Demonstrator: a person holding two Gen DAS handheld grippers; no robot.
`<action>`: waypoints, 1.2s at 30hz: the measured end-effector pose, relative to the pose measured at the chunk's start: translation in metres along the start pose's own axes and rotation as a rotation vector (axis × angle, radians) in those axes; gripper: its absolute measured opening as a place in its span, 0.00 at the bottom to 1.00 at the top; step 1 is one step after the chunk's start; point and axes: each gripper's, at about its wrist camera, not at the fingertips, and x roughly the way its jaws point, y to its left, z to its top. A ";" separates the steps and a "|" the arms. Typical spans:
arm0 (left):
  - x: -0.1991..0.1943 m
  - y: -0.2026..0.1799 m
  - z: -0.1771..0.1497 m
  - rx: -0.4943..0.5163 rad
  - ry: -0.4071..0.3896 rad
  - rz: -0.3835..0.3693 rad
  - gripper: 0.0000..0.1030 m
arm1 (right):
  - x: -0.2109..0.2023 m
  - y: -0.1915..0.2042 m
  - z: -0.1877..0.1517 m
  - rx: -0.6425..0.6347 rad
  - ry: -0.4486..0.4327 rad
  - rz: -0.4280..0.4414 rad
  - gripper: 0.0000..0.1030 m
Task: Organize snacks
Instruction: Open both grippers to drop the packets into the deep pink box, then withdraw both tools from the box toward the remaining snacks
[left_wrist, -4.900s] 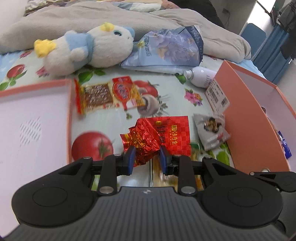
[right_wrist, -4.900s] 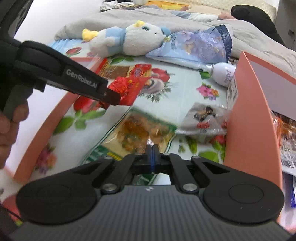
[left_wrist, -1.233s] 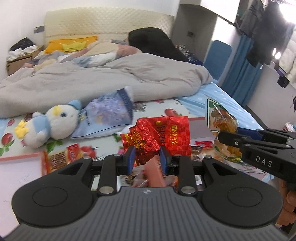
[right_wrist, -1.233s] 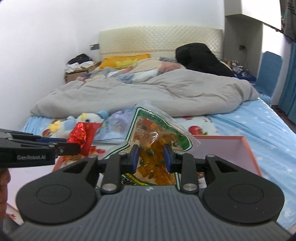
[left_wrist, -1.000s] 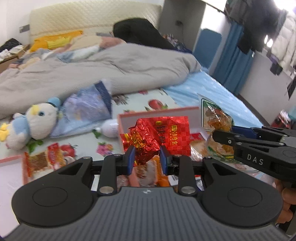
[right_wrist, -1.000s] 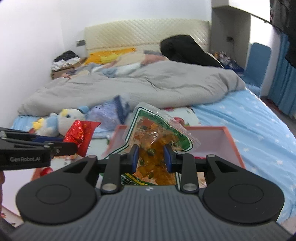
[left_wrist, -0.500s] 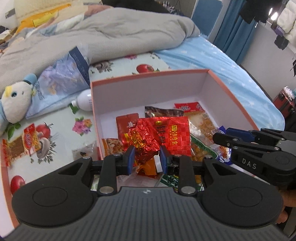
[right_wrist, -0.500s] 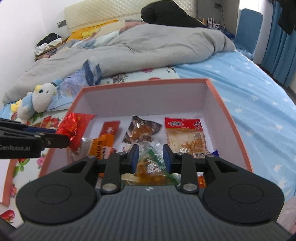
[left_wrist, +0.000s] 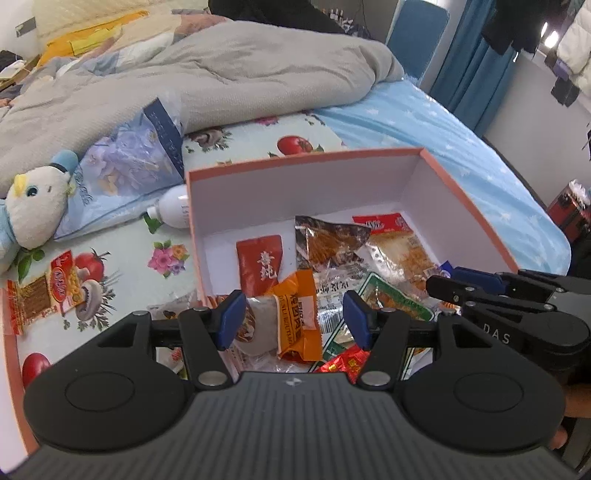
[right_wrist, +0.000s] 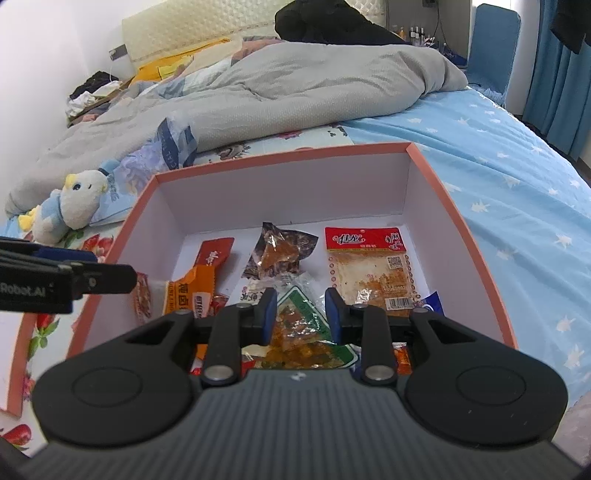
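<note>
Lying crumpled, shiny red packet (left_wrist: 345, 363)

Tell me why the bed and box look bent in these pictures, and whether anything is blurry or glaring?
Left wrist view: the fisheye lens bows the box rim outward and curves the bed edge; daylight at the curtains burns out the top right corner; the snack packets stay sharp. Right wrist view: the same barrel bend on the box walls, soft even light, and no motion blur.
</note>
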 end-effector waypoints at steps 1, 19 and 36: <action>-0.005 0.002 0.001 -0.001 -0.010 0.000 0.62 | -0.003 0.001 0.001 0.001 -0.006 0.001 0.30; -0.100 0.035 -0.011 -0.034 -0.185 0.015 0.66 | -0.075 0.052 0.016 -0.008 -0.195 0.026 0.30; -0.156 0.094 -0.062 -0.106 -0.293 0.084 0.83 | -0.099 0.119 -0.009 -0.076 -0.235 0.046 0.31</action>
